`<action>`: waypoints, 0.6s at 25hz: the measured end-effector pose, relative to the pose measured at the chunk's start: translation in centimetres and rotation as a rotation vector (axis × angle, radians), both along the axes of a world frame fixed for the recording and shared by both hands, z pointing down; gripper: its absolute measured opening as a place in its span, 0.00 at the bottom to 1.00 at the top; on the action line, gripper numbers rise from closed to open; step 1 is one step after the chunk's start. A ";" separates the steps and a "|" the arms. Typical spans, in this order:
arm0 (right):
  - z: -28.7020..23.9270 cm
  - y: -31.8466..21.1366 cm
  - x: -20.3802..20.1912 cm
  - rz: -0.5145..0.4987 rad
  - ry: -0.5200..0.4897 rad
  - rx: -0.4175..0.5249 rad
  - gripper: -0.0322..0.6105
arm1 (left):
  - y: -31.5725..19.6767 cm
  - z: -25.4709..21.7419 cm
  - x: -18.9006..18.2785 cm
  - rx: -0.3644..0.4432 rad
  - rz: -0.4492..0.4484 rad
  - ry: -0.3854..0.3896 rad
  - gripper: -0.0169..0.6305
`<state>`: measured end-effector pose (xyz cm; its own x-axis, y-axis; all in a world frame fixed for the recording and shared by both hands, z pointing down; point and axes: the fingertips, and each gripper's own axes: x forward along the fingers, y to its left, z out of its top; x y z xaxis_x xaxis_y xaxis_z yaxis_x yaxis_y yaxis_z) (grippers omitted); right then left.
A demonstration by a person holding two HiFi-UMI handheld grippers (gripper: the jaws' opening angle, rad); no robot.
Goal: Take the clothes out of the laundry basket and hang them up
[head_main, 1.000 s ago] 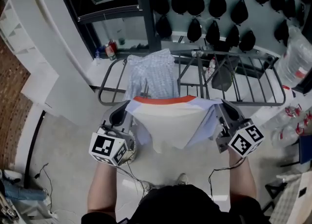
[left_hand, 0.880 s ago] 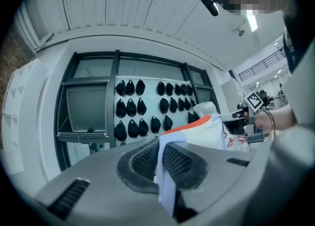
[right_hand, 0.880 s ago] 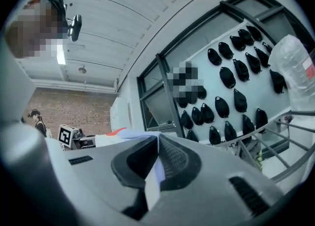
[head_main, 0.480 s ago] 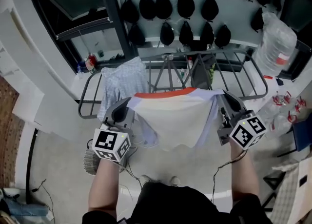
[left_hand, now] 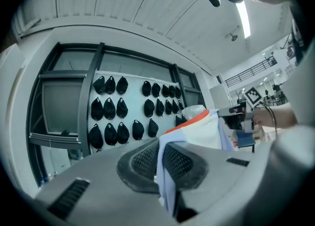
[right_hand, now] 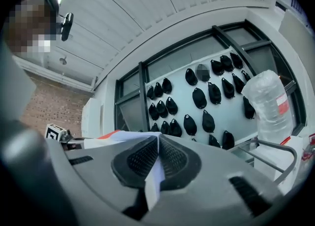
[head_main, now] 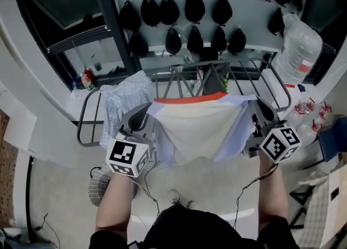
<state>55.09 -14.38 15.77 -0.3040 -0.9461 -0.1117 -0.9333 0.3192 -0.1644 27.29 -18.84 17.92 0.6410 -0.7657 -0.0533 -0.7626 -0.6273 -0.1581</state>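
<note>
A cream and pale lilac shirt (head_main: 198, 126) with an orange collar hangs stretched between my two grippers, in front of the grey drying rack (head_main: 274, 88). My left gripper (head_main: 145, 117) is shut on the shirt's left shoulder; lilac cloth (left_hand: 165, 171) is pinched between its pads. My right gripper (head_main: 259, 109) is shut on the right shoulder, a fold of cloth (right_hand: 153, 173) clamped in its jaws. A light blue patterned garment (head_main: 123, 101) is draped over the rack's left end. The laundry basket (head_main: 99, 184) shows on the floor under my left arm.
Rows of black caps (head_main: 187, 9) hang on the wall behind the rack. A clear bag of plastic bottles (head_main: 298, 47) stands at the right. Bottles (head_main: 87, 75) sit on the ledge at the left, beside a dark window frame (head_main: 105, 20).
Both grippers have carried the stretched shirt up and closer to the rack. The basket has come into view under my left arm. The grips are unchanged.
</note>
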 end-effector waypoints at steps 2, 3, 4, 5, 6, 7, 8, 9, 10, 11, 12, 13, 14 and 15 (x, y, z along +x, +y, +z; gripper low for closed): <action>-0.6 -1.2 -0.1 0.023 0.011 0.005 0.06 | -1.7 -0.2 -0.1 0.000 0.017 0.006 0.05; -0.9 -1.9 -0.2 0.034 0.015 0.006 0.06 | -2.5 -0.3 -0.1 -0.001 0.024 0.006 0.05; -1.2 -2.6 -0.3 0.044 0.017 0.007 0.06 | -3.4 -0.4 -0.2 -0.003 0.031 0.006 0.05; -1.5 -3.3 -0.3 0.053 0.019 0.007 0.06 | -4.2 -0.5 -0.2 -0.005 0.037 0.006 0.05; -1.7 -3.9 -0.4 0.062 0.020 0.007 0.06 | -5.0 -0.5 -0.3 -0.008 0.043 0.008 0.05; -1.8 -4.6 -0.5 0.070 0.023 0.007 0.06 | -5.7 -0.6 -0.4 -0.010 0.050 0.011 0.05; -1.9 -5.2 -0.7 0.077 0.027 0.008 0.06 | -6.5 -0.5 -0.6 -0.011 0.056 0.014 0.05; -2.0 -5.7 -0.9 0.084 0.032 0.010 0.06 | -7.1 -0.5 -0.8 -0.012 0.061 0.018 0.05; -2.0 -6.3 -1.1 0.089 0.035 0.012 0.06 | -7.8 -0.4 -1.0 -0.013 0.064 0.023 0.05; -2.1 -6.8 -1.3 0.094 0.037 0.014 0.06 | -8.5 -0.3 -1.1 -0.014 0.065 0.029 0.05; -2.1 -7.4 -1.4 0.099 0.037 0.013 0.06 | -9.1 -0.3 -1.2 -0.018 0.067 0.034 0.05; -2.1 -7.9 -1.4 0.105 0.037 0.011 0.06 | -9.8 -0.2 -1.3 -0.024 0.070 0.038 0.05; -2.1 -8.5 -1.4 0.111 0.038 0.009 0.06 | -10.3 -0.2 -1.2 -0.028 0.074 0.038 0.05; -2.2 -9.0 -1.3 0.115 0.040 0.006 0.06 | -10.9 -0.2 -1.2 -0.029 0.077 0.036 0.05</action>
<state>53.76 -23.42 13.55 -0.1979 -0.9743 -0.1075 -0.9696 0.2107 -0.1245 26.09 -29.71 17.72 0.6964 -0.7155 -0.0554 -0.7164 -0.6886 -0.1123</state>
